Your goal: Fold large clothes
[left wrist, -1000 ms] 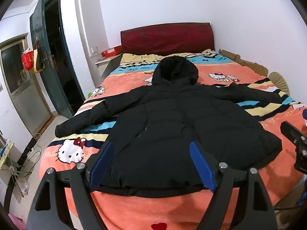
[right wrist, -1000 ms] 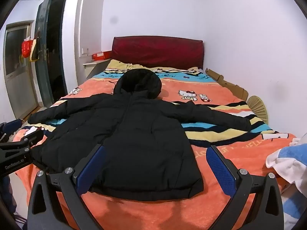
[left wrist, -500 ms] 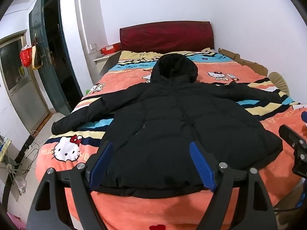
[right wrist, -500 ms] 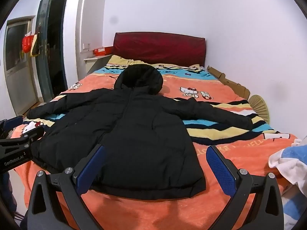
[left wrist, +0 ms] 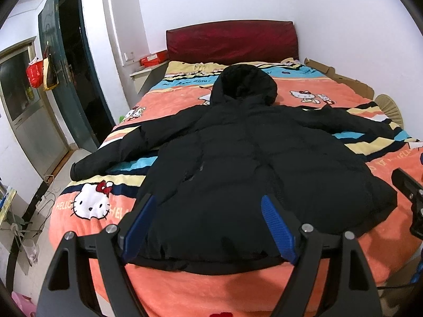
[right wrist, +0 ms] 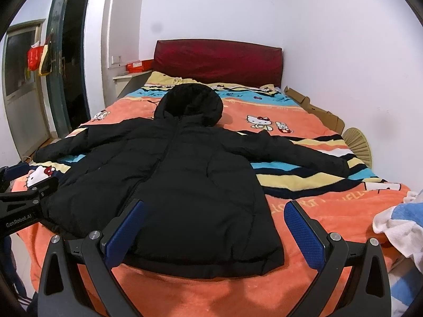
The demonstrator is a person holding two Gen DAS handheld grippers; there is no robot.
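Foot-end hem of the black hooded puffer jacket [left wrist: 253,163] partly covered by the blue-padded left hand-held gripper [left wrist: 208,227]. Cuff of one sleeve dropping over the bed's side edge by the door. White-and-blue folded towel [right wrist: 401,224] at the bed's foot corner cut off by the picture's right edge. Small print on the orange-red flat box [right wrist: 138,65] beside the headboard too small to read.
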